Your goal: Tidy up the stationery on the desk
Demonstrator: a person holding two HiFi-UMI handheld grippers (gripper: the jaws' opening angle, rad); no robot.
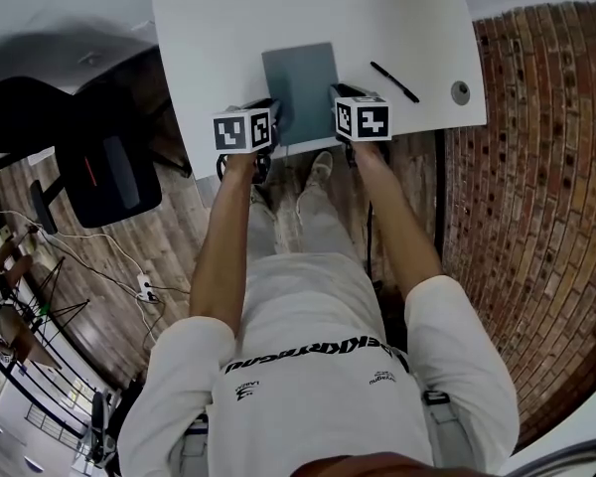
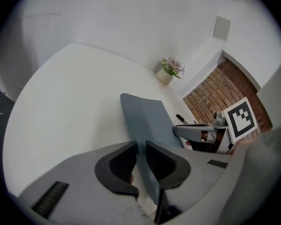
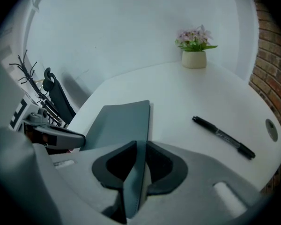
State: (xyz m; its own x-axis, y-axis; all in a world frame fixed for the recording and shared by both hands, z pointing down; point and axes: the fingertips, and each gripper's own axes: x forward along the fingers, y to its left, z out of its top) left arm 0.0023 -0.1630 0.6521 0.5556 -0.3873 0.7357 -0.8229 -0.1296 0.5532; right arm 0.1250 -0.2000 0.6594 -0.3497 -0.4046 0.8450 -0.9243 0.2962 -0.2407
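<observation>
A grey notebook [image 1: 300,85] sits over the near edge of the white desk [image 1: 219,38], and both grippers hold it by its near corners. My left gripper [image 1: 276,117] is shut on the left corner; in the left gripper view the notebook [image 2: 147,118] runs edge-on between the pads of that gripper [image 2: 140,161]. My right gripper [image 1: 336,99] is shut on the right corner, and its own view shows the cover [image 3: 119,123] pinched in the right gripper [image 3: 140,165]. A black pen [image 1: 394,81] lies on the desk to the right of the notebook, apart from it.
A small flower pot [image 3: 194,48] stands at the desk's far edge. A round cable grommet [image 1: 460,92] sits at the desk's right corner beside a brick wall [image 1: 536,217]. A black office chair [image 1: 99,162] stands left of the desk.
</observation>
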